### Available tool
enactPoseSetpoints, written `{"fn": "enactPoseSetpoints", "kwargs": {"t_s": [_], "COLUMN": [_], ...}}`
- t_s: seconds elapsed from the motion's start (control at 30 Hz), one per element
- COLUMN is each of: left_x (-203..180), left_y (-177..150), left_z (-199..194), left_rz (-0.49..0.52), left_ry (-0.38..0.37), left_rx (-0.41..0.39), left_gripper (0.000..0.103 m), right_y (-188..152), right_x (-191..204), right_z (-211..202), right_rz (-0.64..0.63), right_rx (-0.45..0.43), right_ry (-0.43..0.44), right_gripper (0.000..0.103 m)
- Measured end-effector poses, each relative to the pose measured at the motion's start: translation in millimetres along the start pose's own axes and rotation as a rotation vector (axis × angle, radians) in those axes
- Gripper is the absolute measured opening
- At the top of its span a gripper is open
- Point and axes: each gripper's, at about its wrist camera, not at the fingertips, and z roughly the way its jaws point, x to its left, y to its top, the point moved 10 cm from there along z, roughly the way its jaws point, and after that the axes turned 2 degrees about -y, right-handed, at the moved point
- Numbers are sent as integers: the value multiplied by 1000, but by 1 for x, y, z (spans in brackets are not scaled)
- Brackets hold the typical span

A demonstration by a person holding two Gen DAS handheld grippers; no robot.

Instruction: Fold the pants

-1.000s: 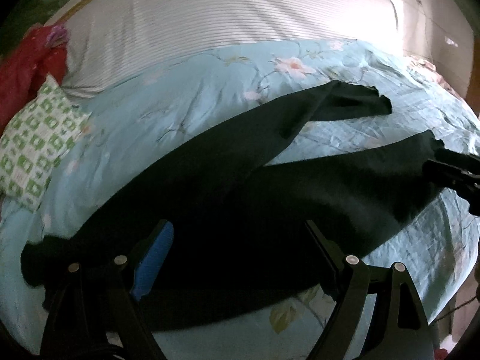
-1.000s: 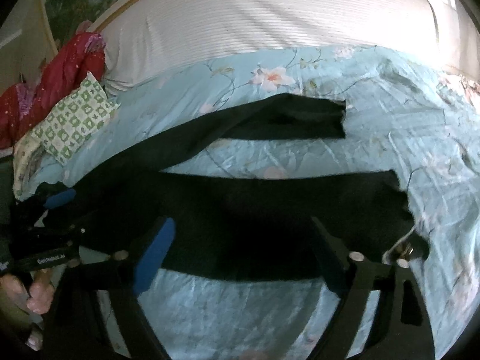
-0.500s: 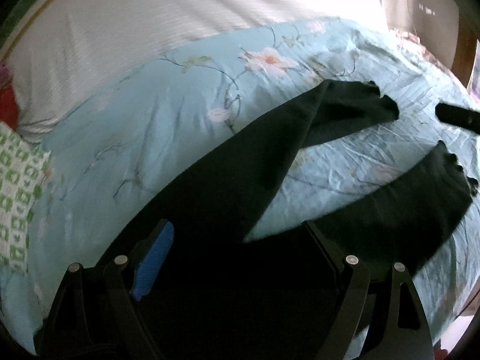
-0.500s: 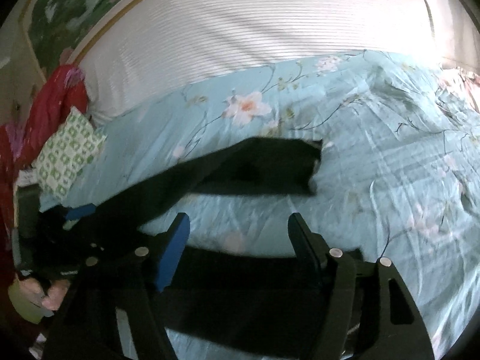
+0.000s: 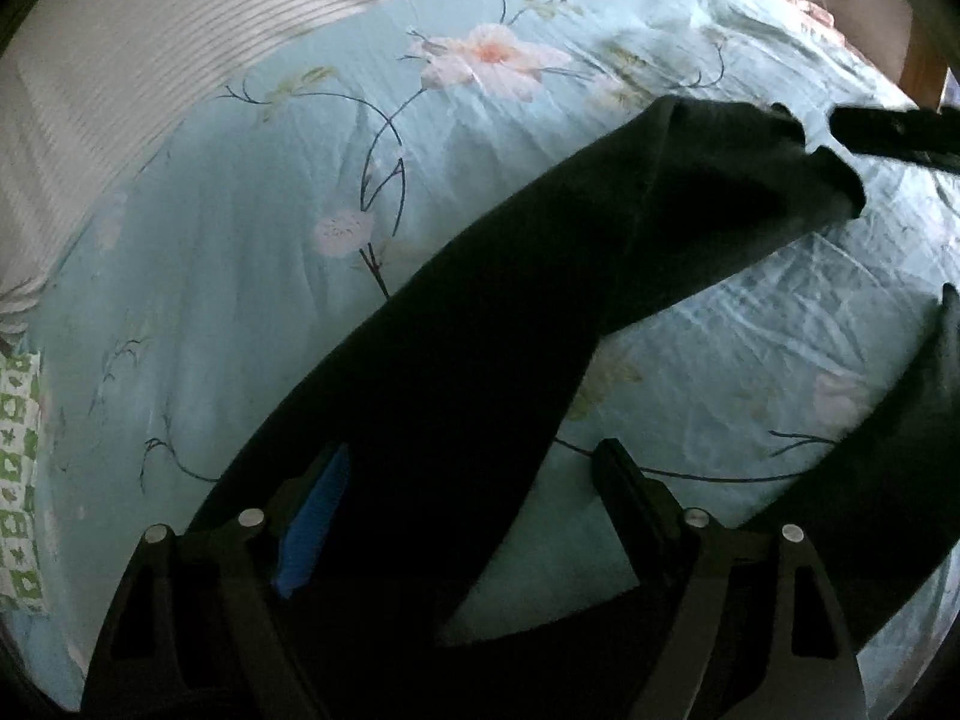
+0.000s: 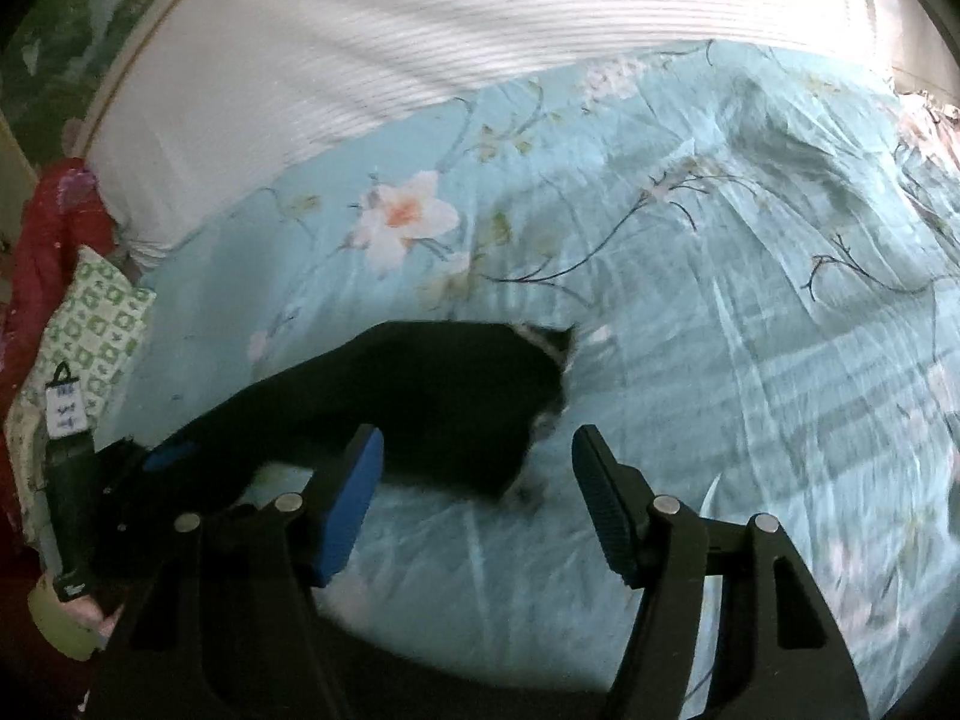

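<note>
Black pants (image 5: 510, 312) lie spread on a light blue floral bedspread (image 5: 252, 252). In the left wrist view one leg runs from between my fingers up to the right, its cuff (image 5: 798, 180) near the right gripper's tip; the other leg (image 5: 888, 420) lies at the right edge. My left gripper (image 5: 468, 480) is open, low over the upper part of the pants. In the right wrist view my right gripper (image 6: 477, 468) is open, just in front of the far leg's cuff (image 6: 528, 372), not holding it. The left gripper (image 6: 120, 480) shows there at the far left.
A white striped sheet (image 6: 420, 60) covers the far part of the bed. A green-and-white patterned pillow (image 6: 90, 336) and a red cloth (image 6: 42, 240) lie at the left. The bedspread (image 6: 750, 300) is wrinkled to the right.
Both grippers moved forward across the bed. The right gripper left the near leg and now sits at the far leg's cuff. The left gripper came closer over the pants.
</note>
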Motion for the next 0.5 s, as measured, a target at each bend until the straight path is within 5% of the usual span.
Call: {"fn": "enactPoseSetpoints", "kwargs": {"t_s": [0.17,0.23,0.3,0.37,0.5], "left_x": [3,8,11,14,18], "left_y": [6,9,11,12,11], "left_z": [5,6,6,3,-14], "left_rz": [4,3,12,12,-6], "left_ry": [-19,-20,-30,-46,-107], "left_rx": [-10,-15,-17,-19,-44], "left_gripper": [73,51,36,19,7], "right_y": [13,17,22,24,32], "right_x": [-24,-28,-28,-24,-21], "right_z": [30,42,48,53,42], "right_rz": [5,4,-10,-18,-18], "right_rx": [50,63,59,68,23], "right_ry": [-10,7,28,72,131], "right_gripper": [59,55,45,18,8]}}
